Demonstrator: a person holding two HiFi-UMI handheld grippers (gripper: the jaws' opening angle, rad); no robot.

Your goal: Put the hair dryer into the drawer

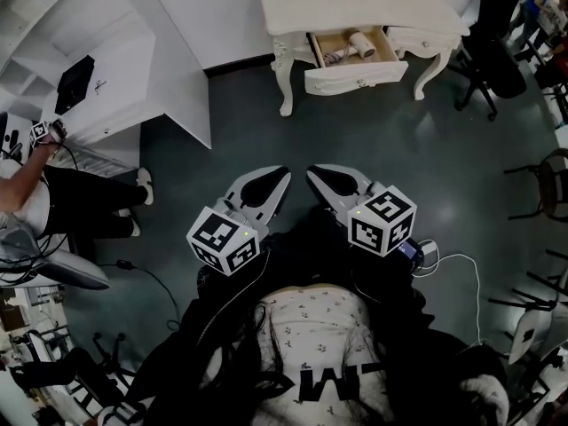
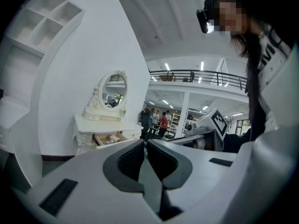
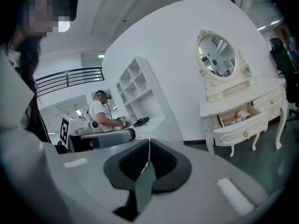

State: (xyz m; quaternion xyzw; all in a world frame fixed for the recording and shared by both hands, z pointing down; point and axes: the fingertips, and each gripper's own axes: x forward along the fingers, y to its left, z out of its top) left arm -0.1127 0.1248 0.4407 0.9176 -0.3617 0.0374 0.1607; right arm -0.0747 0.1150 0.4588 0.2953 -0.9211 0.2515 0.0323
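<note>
Holding the left gripper [image 1: 280,177] and the right gripper [image 1: 316,177] side by side just in front of the body, marker cubes nearest the chest. Leaning the two tips in toward each other until they nearly meet, and pointing them ahead and slightly down over the dark floor [image 1: 355,149].

Pressing the left gripper's [image 2: 145,146] jaws together with nothing between the pads. Pressing the right gripper's [image 3: 148,143] jaws together likewise, pinching nothing.

Facing a white worktop [image 1: 355,11] on carved legs, well ahead of both tips and a little toward the right gripper's side, with an oval mirror [image 3: 216,55] standing on it. Looking into one drawer [image 1: 355,76] pulled out from under that worktop, open toward the grippers.

Finding the cream hair dryer [image 1: 359,44] lying inside that drawer, with what looks like its cord [image 1: 335,56] bunched beside it. Touching it with neither gripper, both being well apart from it.

Having another person [image 1: 84,204] off to the left gripper's side at a white shelf unit [image 1: 106,60], and dark chairs [image 1: 484,60] out beyond the right gripper's side.
</note>
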